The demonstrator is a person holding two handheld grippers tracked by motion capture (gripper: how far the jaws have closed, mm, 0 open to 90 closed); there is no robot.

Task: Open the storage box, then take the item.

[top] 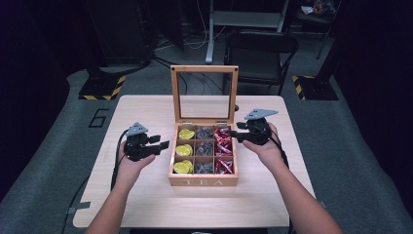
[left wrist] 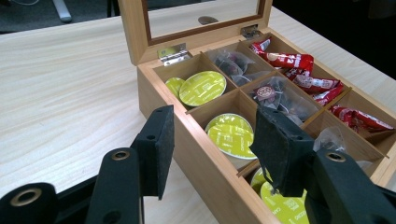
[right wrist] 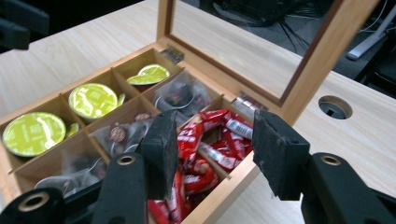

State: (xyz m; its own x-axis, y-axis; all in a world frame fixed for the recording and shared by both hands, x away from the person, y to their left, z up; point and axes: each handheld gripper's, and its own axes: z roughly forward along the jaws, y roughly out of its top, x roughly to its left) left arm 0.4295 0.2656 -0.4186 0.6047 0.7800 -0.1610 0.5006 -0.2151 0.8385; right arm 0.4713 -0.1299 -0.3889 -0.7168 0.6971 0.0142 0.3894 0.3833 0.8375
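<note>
1. The light wooden table (top: 146, 195) carries the open bamboo tea box with a glass-paned lid (top: 204, 181), which stands between the two hands. Its lid is upright at the far side, so every compartment is open from above.

2. The left gripper (top: 159, 145) sits just beside the box's left wall, apart from it. In the left gripper view its jaws stand partly open with nothing between the pads; the wall's top edge crosses the gap, and the column of round yellow-green capsules (left wrist: 232, 134) lies just ahead and slightly below.

3. The right gripper (top: 235, 132) is at the box's right wall, near the far corner. In the right gripper view its jaws are likewise partly open and empty, poised above the column of red foil sachets (right wrist: 201, 140), which lie directly ahead of and under the gap.

4. The sachets are heaped loosely, most with their long axes running roughly along the jaws' line of sight, towards the lid. A grip across the narrow side looks possible without much wrist turn.

5. The middle column of clear-wrapped dark tea bags (right wrist: 180, 98) lies beyond the left jaw in that view, further from either gripper.

6. Judged from this, the right hand is nearer its contents, already over the compartment, and a short drop would bring the pads round a sachet.
</note>
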